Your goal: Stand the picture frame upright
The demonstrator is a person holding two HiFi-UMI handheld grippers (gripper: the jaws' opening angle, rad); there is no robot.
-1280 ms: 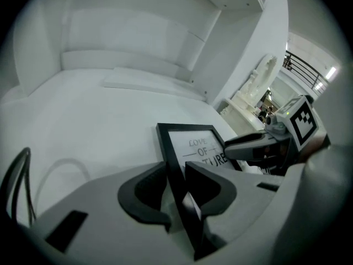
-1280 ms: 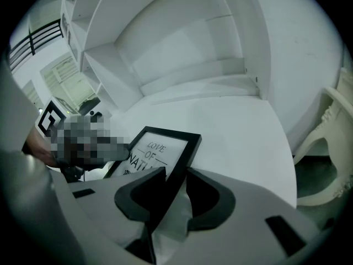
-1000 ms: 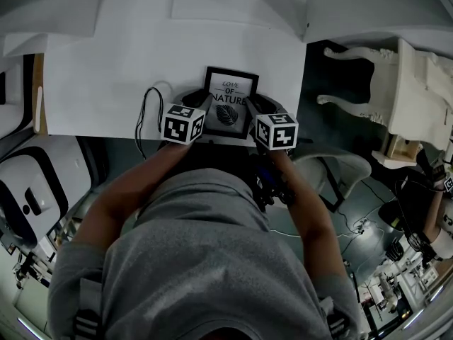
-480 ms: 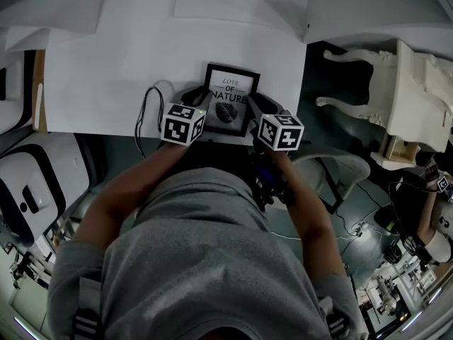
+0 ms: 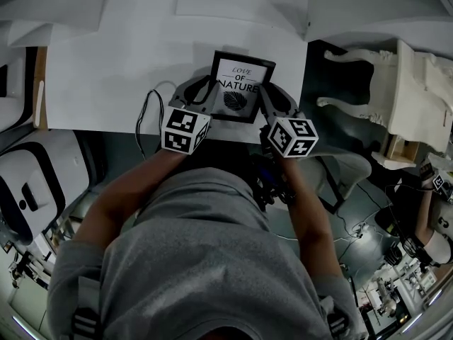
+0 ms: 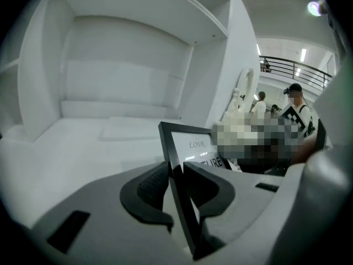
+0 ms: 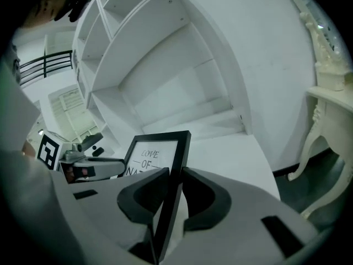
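Note:
A black picture frame (image 5: 241, 87) printed "LOVE OF NATURE" is held above the near edge of the white table (image 5: 106, 76), tilted up off the surface. My left gripper (image 5: 202, 92) clamps its left edge and my right gripper (image 5: 272, 99) clamps its right edge. In the left gripper view the frame (image 6: 193, 145) runs edge-on between the jaws of the left gripper (image 6: 175, 173), whose pads touch it while still closing. The right gripper view shows the frame (image 7: 151, 153) pinched the same way by the right gripper (image 7: 175, 184), also still closing.
A thin black cable (image 5: 145, 112) loops over the table's near edge beside the left gripper. A white ornate side table (image 5: 396, 83) stands to the right. White shelving (image 6: 127, 54) rises behind the table. A person (image 6: 298, 106) stands far off.
Both grippers have moved away from me over the table, carrying the frame. The frame now sits farther in and is tipped up more.

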